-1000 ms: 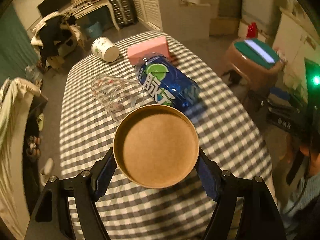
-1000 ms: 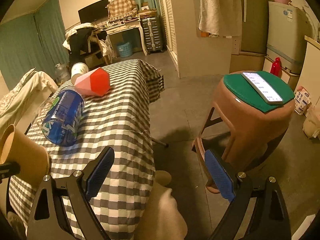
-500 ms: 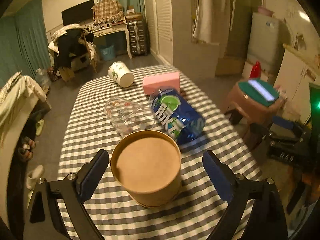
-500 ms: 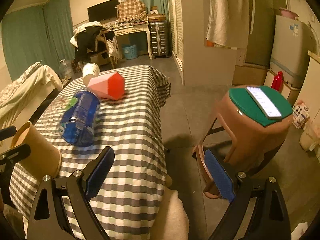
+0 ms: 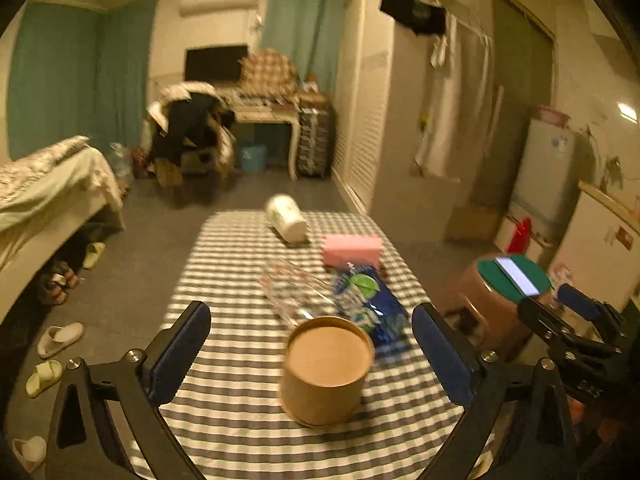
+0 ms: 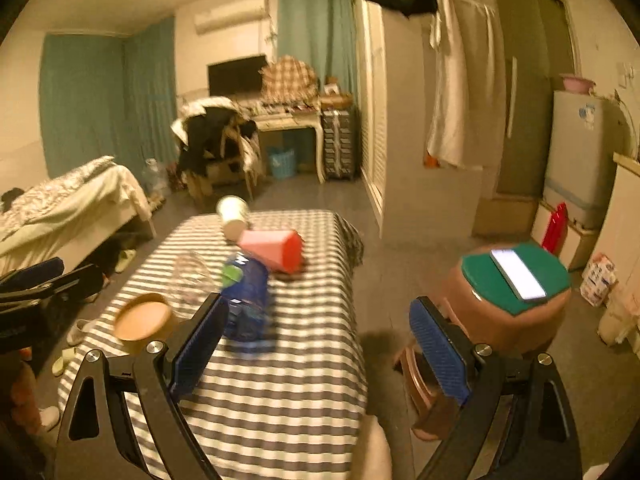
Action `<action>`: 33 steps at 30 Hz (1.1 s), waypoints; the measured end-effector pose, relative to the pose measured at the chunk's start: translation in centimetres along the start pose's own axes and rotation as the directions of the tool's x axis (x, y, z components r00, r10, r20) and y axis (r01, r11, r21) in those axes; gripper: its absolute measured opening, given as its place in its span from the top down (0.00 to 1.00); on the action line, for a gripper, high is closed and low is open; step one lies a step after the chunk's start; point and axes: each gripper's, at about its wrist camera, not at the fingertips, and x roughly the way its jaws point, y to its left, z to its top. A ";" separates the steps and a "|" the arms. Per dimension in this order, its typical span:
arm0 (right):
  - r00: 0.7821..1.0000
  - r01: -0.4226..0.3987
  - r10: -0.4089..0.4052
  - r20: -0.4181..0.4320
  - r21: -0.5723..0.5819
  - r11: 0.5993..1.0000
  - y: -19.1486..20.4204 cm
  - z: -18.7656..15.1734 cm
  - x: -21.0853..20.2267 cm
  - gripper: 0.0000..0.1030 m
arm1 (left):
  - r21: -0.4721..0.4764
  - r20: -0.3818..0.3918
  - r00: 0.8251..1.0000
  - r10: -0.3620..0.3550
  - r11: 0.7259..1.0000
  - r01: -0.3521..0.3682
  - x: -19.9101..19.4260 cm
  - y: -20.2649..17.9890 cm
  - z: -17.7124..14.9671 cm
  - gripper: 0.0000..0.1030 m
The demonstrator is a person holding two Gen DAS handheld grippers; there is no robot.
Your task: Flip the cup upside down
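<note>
A checked cloth covers the tabletop (image 5: 224,432) in a dim bedroom. In the left wrist view, the left claw (image 5: 312,356) gapes wide, holding nothing; the brown paper cup (image 5: 326,372) stands upside down between its fingers, touching neither, flat base up. In the right wrist view, the right claw (image 6: 320,344) is wide open and empty, the cup (image 6: 142,324) well off to its left beside a blue bottle (image 6: 246,300).

dim warm-yellow indoor light | motion blur across both views | strong fisheye curvature | dark vignetted corners
</note>
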 end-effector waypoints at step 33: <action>1.000 -0.020 0.020 0.003 -0.091 0.996 5.6 -1.9 -0.1 0.00 | -0.076 0.020 0.989 0.147 0.987 -0.145 -2.5 5.3 -4.9 0.00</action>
